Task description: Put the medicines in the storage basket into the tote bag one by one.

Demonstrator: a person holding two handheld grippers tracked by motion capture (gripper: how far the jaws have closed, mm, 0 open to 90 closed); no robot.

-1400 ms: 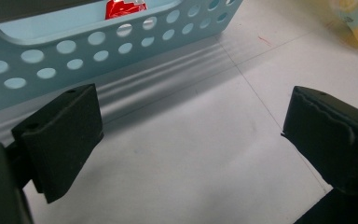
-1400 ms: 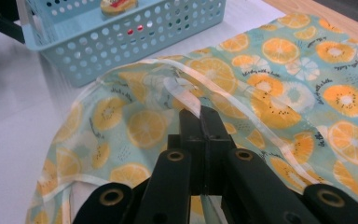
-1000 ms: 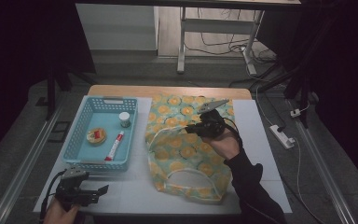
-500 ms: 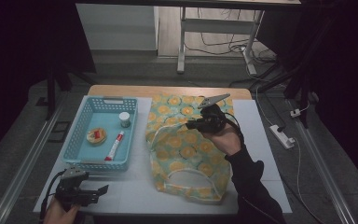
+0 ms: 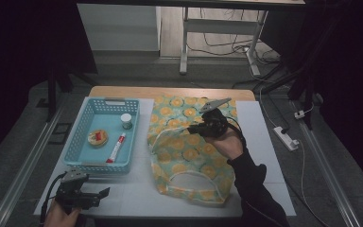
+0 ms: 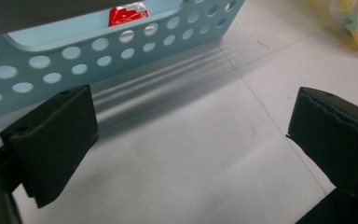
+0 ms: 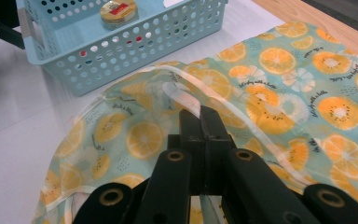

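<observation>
Two grippers work over the white counter (image 5: 132, 194). Nearest, the left gripper (image 5: 105, 193) rests low by the counter's front edge, jaws wide apart with nothing between them, just before the blue basket (image 5: 86, 165). That basket holds a round yellow-lidded tin (image 5: 97, 137), a red-and-white tube (image 5: 115, 147) and a small white-capped jar (image 5: 126, 121). Beside it lies the orange-print bag (image 5: 189, 156); the right gripper (image 7: 200, 113) is clamped on its whitish handle strap (image 7: 179, 95), lifting it slightly.

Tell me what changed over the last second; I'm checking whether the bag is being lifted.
Little changed. The right gripper stays shut on the bag handle, holding that edge of the orange-print bag raised as before. The left gripper stays open beside the blue basket, whose contents lie unchanged.
</observation>
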